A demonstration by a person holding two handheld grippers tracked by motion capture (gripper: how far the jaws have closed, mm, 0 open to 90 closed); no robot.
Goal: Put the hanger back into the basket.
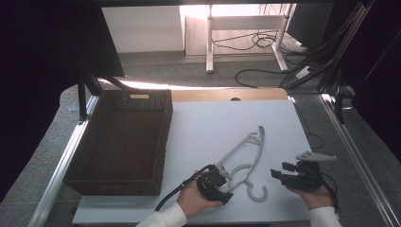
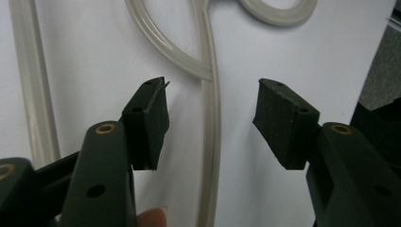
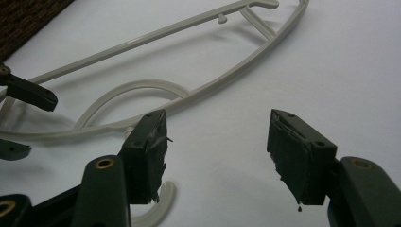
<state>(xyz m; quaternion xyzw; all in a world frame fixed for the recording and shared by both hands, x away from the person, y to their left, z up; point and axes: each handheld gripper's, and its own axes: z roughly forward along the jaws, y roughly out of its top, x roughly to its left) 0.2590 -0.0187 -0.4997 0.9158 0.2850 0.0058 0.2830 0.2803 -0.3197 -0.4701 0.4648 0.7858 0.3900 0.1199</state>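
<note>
1. The woven basket (image 1: pixel 124 142) sits on the left part of the table (image 1: pixel 227 123), well apart from the hanger (image 1: pixel 246 163), and looks like the place meant to receive it.
2. The left gripper (image 1: pixel 226 185) is at the hanger's near-left end. Its jaws are spread and astride the hanger's thin bar (image 2: pixel 211 142); the pads (image 2: pixel 283 123) are not pressing on it, so this looks like the start of a pinch.
3. The hanger lies flat, right of the basket, with its hook (image 1: pixel 257 191) toward the person.
4. The right gripper (image 1: pixel 281 171) waits just right of the hanger, jaws spread and holding nothing, probably ready to help.
</note>
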